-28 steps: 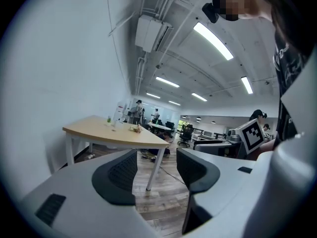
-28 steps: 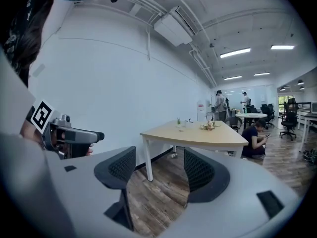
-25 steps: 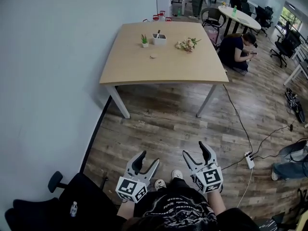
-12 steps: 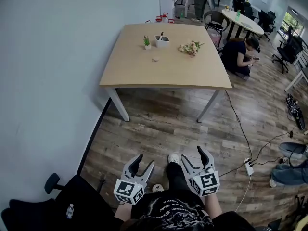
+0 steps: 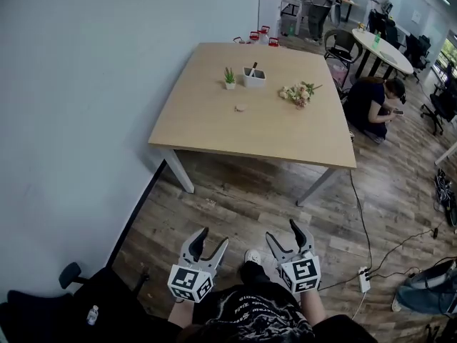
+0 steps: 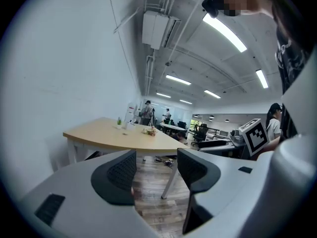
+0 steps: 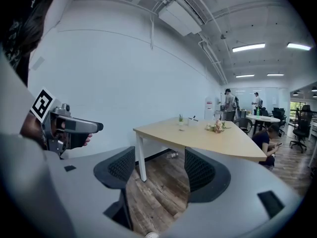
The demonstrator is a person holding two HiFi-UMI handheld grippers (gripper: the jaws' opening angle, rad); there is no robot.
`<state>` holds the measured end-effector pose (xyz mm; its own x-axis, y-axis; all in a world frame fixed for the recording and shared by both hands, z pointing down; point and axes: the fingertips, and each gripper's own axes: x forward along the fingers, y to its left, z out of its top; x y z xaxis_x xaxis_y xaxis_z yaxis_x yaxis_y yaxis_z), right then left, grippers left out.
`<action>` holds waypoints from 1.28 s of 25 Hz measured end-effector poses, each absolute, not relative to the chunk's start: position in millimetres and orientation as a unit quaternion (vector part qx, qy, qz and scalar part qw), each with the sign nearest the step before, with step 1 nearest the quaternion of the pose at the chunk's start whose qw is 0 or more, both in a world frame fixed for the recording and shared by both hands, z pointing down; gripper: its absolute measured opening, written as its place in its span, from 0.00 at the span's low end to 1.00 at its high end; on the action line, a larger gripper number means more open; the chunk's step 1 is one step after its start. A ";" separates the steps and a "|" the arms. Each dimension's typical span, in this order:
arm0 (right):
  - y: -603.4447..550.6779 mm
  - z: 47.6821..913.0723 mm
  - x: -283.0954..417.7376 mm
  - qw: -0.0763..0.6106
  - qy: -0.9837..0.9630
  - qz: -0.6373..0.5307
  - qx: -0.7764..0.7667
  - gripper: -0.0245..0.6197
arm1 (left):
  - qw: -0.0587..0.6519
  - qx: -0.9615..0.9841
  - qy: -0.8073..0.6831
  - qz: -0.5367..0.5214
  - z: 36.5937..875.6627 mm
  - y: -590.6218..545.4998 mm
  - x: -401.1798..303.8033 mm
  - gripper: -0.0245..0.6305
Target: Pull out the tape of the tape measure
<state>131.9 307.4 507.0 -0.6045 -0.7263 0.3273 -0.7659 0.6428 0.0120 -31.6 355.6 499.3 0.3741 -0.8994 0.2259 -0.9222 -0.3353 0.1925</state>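
1. My left gripper (image 5: 212,238): the jaws stand apart and have just been opening. Nothing is between the pads; only the wood floor (image 5: 235,199) shows through the gap.

2. My right gripper (image 5: 282,231): the jaws stand apart, with nothing between them. Floorboards and a table leg show beyond the gap.

3. Both grippers are held side by side, low over the floor, and point toward the table (image 5: 285,138). They are well apart from it. A white shoe (image 5: 253,256) shows between them.

4. A small round disc (image 5: 241,108) — too small to confirm as the tape measure — lies flat near the middle of the tabletop. It touches neither gripper.

5. Behind the disc stand a small potted plant (image 5: 229,77) and a white holder (image 5: 254,76), just beside each other. A flower bunch (image 5: 300,93) lies to their right.
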 end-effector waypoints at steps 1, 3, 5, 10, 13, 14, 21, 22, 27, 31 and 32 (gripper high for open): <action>293.3 504.9 132.3 0.149 -0.896 0.064 0.413 0.52 | 0.144 0.814 -0.562 0.041 498.0 342.5 -29.7 0.42; 266.8 501.6 135.1 0.144 -0.902 0.064 0.403 0.52 | 0.140 0.810 -0.567 0.047 495.4 319.2 -22.9 0.42; 243.2 500.6 139.8 0.145 -0.905 0.061 0.396 0.52 | 0.137 0.808 -0.571 0.053 493.6 299.0 -14.7 0.42; 195.1 499.2 148.8 0.139 -0.913 0.055 0.379 0.52 | 0.142 0.802 -0.578 0.055 493.2 251.9 0.5 0.42; 175.0 503.3 152.8 0.143 -0.915 0.056 0.373 0.52 | 0.137 0.803 -0.576 0.066 494.0 232.1 9.3 0.42; 169.6 504.4 153.7 0.144 -0.915 0.056 0.372 0.52 | 0.137 0.802 -0.577 0.068 494.5 226.7 10.8 0.42; 146.1 514.4 150.4 0.153 -0.914 0.073 0.368 0.52 | 0.153 0.796 -0.582 0.066 496.3 201.2 3.1 0.42; 145.2 515.0 147.7 0.154 -0.915 0.077 0.365 0.52 | 0.160 0.800 -0.574 0.067 498.4 199.1 3.9 0.42; 129.2 516.0 128.4 0.143 -0.920 0.092 0.353 0.52 | 0.168 0.812 -0.554 0.072 511.8 174.3 4.9 0.42; 101.2 525.5 113.9 0.155 -0.917 0.087 0.358 0.52 | 0.169 0.816 -0.549 0.066 521.1 136.8 -9.2 0.42; 91.7 526.4 110.9 0.156 -0.915 0.086 0.362 0.52 | 0.169 0.816 -0.549 0.065 521.1 125.7 -14.9 0.42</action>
